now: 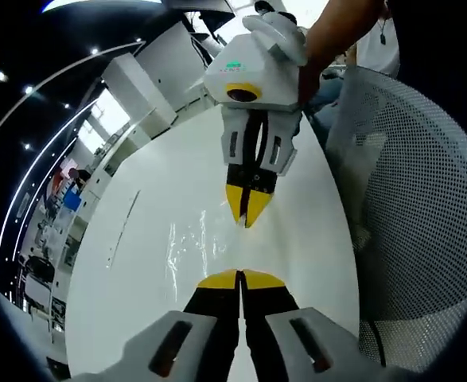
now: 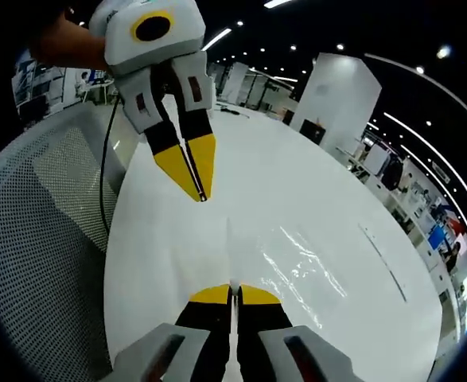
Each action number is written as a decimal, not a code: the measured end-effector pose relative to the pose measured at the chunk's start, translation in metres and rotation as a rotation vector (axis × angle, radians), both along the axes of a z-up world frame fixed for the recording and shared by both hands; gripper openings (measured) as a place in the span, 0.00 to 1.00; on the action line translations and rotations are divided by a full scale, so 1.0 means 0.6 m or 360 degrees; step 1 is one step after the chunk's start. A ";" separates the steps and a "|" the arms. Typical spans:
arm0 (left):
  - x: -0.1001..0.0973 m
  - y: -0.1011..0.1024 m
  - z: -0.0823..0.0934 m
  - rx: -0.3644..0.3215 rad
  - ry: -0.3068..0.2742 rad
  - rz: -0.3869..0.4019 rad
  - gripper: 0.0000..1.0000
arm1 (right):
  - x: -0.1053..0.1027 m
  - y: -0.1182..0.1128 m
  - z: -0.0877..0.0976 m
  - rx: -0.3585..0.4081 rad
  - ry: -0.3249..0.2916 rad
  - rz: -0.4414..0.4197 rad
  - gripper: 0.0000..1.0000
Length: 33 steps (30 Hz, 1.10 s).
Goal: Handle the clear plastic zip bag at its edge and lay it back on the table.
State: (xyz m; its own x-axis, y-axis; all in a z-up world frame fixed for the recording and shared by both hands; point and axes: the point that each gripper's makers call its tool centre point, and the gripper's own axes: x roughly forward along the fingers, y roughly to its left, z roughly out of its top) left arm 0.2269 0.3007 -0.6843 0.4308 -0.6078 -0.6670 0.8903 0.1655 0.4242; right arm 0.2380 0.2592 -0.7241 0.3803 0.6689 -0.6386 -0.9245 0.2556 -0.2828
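Observation:
The clear plastic zip bag (image 1: 187, 248) shows mostly as bright glints over the white table (image 1: 163, 177). In the left gripper view my left gripper (image 1: 239, 277) is shut on the bag's near edge. Facing it, my right gripper (image 1: 247, 221) pinches the same edge from the far side, with a short span of plastic between the two. In the right gripper view my right gripper (image 2: 233, 291) is shut on the bag (image 2: 301, 264), and a crease runs up from its tips. The left gripper (image 2: 201, 195) points down at the upper left, jaws together.
A grey mesh chair back (image 1: 412, 207) (image 2: 38, 239) stands close beside the table's (image 2: 321, 187) edge. A person's hand (image 1: 332, 32) holds the right gripper. A black cable (image 2: 104, 171) hangs along the chair. Office desks and pillars lie far behind.

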 end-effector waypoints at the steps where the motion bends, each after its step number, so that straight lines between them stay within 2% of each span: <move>1: 0.002 -0.002 0.000 0.0005 -0.0005 -0.0006 0.00 | 0.000 0.000 0.000 0.0001 0.0002 -0.0001 0.00; 10: 0.022 -0.027 0.003 0.0015 -0.0049 -0.0043 0.07 | -0.002 -0.001 0.001 -0.0014 -0.0003 0.0016 0.00; 17: 0.024 -0.041 -0.013 0.0050 -0.0025 -0.0096 0.10 | -0.007 0.001 0.002 -0.0005 0.0002 0.0025 0.00; 23: 0.022 -0.047 -0.026 0.0085 -0.0013 -0.0126 0.09 | -0.010 0.004 0.006 0.0011 0.0007 0.0026 0.00; 27: 0.019 -0.048 -0.033 0.0111 -0.0007 -0.0145 0.00 | -0.011 0.006 0.010 0.0016 0.0007 0.0027 0.00; 33: 0.006 -0.048 -0.034 0.0091 0.0034 -0.0111 0.00 | -0.014 0.004 0.006 0.0046 0.0033 0.0007 0.00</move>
State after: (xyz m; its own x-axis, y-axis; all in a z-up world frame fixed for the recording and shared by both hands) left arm 0.2304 0.2720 -0.7049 0.3741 -0.5964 -0.7102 0.9078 0.0787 0.4120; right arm 0.2293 0.2619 -0.7204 0.3641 0.6889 -0.6268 -0.9313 0.2592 -0.2560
